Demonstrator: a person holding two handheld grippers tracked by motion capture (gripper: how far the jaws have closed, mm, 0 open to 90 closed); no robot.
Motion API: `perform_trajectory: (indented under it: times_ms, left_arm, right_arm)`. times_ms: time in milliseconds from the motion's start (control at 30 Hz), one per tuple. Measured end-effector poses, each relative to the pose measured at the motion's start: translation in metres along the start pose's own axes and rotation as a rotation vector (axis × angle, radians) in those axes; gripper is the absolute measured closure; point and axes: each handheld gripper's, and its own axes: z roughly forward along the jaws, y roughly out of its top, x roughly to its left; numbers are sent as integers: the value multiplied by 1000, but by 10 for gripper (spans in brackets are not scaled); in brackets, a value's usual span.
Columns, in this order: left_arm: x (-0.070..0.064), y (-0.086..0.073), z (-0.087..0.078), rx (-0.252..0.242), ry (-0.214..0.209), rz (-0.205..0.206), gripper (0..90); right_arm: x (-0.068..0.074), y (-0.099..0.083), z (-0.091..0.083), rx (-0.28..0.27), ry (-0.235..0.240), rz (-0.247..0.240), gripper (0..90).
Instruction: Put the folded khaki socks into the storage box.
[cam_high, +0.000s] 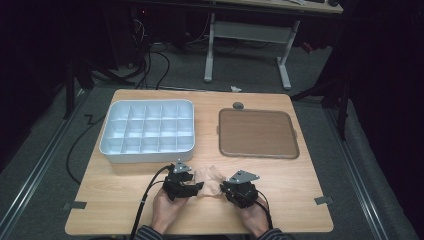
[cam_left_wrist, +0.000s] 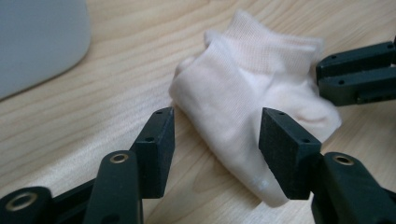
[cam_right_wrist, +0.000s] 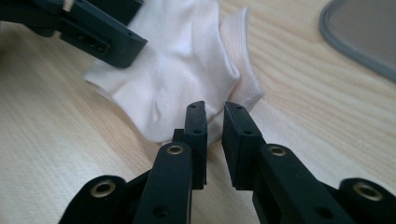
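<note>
A small pale pink sock (cam_high: 210, 180) lies crumpled on the wooden table near its front edge, between my two grippers. My left gripper (cam_high: 199, 187) is open, and its jaws straddle one end of the sock (cam_left_wrist: 243, 93) in the left gripper view (cam_left_wrist: 217, 135). My right gripper (cam_high: 223, 187) comes from the other side. Its jaws (cam_right_wrist: 215, 112) are almost together, with a thin gap at the sock's (cam_right_wrist: 177, 74) near edge, and the cloth seems pinched there. The sock rests flat on the wood.
A white tray with several compartments (cam_high: 112, 150) stands at the back left, close behind the left gripper. A flat brown tray (cam_high: 259, 132) lies at the back right. A person's hands reach in from the table's front edge.
</note>
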Motion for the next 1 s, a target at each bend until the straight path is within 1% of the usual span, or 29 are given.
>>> perform_trajectory:
  times_ms: [100, 133, 200, 233, 267, 300, 367, 400, 433, 467, 533, 567, 833, 867, 933, 1000]
  left_arm:
    - [2, 5, -4, -23, -12, -15, 472]
    - [4, 8, -6, -27, -14, -24, 472]
    - [6, 11, -6, -32, -12, -38, 473]
    - [6, 11, -6, -32, -12, -38, 472]
    - [10, 13, -5, -29, -13, -57, 472]
    - [10, 13, -5, -29, -13, -57, 472]
    - [14, 15, -3, -23, -17, -79, 471]
    - [16, 17, 0, -19, -19, -92, 471]
    - [16, 17, 0, -19, -19, -92, 471]
    - [19, 17, 2, -12, -17, -109, 473]
    - [20, 16, 4, -5, -10, -116, 473]
    - [21, 16, 6, 3, -10, -122, 474]
    - [24, 14, 10, 16, -15, -142, 494]
    - [24, 13, 12, 18, -7, -137, 493]
    - [24, 13, 13, 21, -7, -134, 497]
    - [25, 12, 14, 19, -11, -142, 511]
  right_arm:
    - [3, 5, -7, -29, 3, -9, 807]
    - [7, 9, -12, -50, 11, -16, 815]
    - [12, 13, -13, -60, 21, -26, 820]
    - [12, 13, -13, -60, 21, -26, 820]
    - [15, 15, -12, -61, 31, -36, 823]
    - [17, 17, -10, -60, 39, -42, 825]
    - [19, 18, -8, -56, 44, -45, 826]
    - [22, 20, -4, -51, 51, -44, 827]
    - [23, 20, -2, -49, 52, -44, 827]
    - [24, 21, 0, -46, 55, -40, 828]
    - [24, 21, 3, -49, 58, -41, 828]
    - [25, 21, 7, -40, 54, -40, 829]
    - [23, 16, 18, -9, 49, -29, 836]
    - [22, 15, 19, -4, 48, -30, 838]
    - [22, 15, 19, 0, 47, -31, 839]
    - [22, 14, 21, 7, 47, -32, 841]
